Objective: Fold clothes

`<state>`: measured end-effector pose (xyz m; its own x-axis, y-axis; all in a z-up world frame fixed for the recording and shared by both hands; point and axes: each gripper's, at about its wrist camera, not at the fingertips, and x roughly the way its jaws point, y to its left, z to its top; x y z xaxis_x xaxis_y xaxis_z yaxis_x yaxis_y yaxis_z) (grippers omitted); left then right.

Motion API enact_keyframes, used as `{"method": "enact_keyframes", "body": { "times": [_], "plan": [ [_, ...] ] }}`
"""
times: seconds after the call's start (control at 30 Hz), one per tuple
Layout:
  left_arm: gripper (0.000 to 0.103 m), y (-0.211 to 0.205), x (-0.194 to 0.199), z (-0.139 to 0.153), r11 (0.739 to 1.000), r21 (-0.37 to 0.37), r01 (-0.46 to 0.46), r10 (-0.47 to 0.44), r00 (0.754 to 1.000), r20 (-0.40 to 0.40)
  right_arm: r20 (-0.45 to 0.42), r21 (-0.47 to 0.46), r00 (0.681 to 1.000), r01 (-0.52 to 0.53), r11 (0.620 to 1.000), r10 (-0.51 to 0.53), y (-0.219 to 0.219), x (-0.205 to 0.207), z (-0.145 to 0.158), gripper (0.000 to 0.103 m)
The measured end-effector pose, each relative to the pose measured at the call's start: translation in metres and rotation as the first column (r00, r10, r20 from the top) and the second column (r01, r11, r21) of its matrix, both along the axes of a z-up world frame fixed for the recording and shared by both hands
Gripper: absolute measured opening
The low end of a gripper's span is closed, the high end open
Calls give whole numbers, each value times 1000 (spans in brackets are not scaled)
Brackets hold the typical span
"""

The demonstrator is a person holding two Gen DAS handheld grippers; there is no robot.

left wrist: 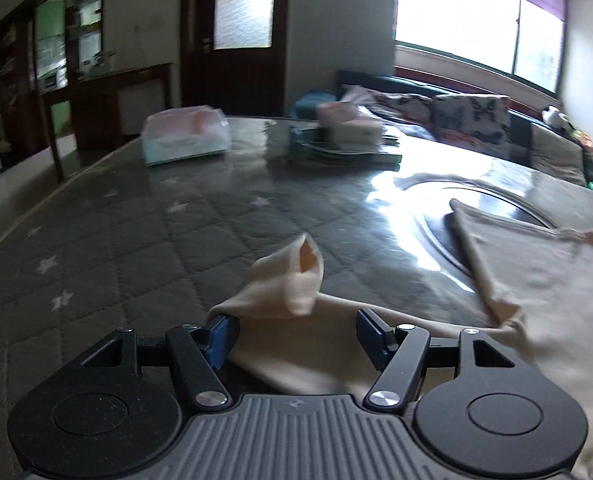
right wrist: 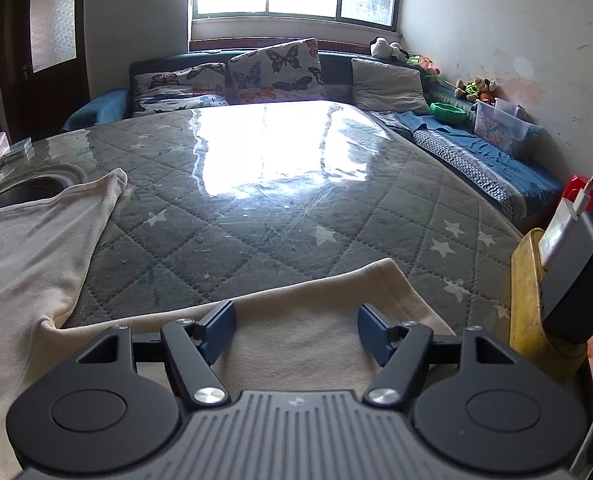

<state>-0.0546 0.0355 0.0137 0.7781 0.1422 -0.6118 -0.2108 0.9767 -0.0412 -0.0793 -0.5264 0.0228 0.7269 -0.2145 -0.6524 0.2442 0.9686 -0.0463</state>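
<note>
A cream shirt (left wrist: 536,280) lies spread on the grey quilted table (left wrist: 136,240). In the left wrist view my left gripper (left wrist: 296,328) is open, its blue pads on either side of the shirt's left sleeve (left wrist: 292,280), whose cuff stands crumpled upward. In the right wrist view the shirt body (right wrist: 20,264) lies at the left and its right sleeve (right wrist: 336,304) runs under my right gripper (right wrist: 296,320). That gripper is open, with the jaws wide apart just above the sleeve. Neither gripper holds cloth.
A tissue pack (left wrist: 186,136) and a stack of books with a box (left wrist: 344,140) sit at the table's far side. A round dark inset (left wrist: 488,216) lies under the shirt's collar. A sofa with butterfly cushions (right wrist: 272,72) lies beyond. A yellow stool with a power bank (right wrist: 576,272) stands at the right.
</note>
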Motion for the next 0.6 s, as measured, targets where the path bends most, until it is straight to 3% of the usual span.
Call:
{"method": "enact_keyframes", "body": {
  "times": [0.13, 0.33, 0.5, 0.6],
  "plan": [
    [68, 18, 4, -2, 996, 35, -81, 81, 997, -6, 0, -1, 1000, 1, 1000, -1, 0, 0, 0, 71],
    [69, 42, 8, 4, 988, 11, -155, 156, 988, -23, 1, -2, 1000, 2, 1000, -2, -1, -1, -1, 71],
    [69, 14, 4, 17, 997, -72, 15, -15, 1000, -5, 1, -2, 1000, 4, 1000, -4, -1, -2, -1, 72],
    [69, -18, 3, 19, 986, -81, 147, -148, 989, 2, 2, -1, 1000, 5, 1000, -5, -2, -2, -1, 74]
  ]
}}
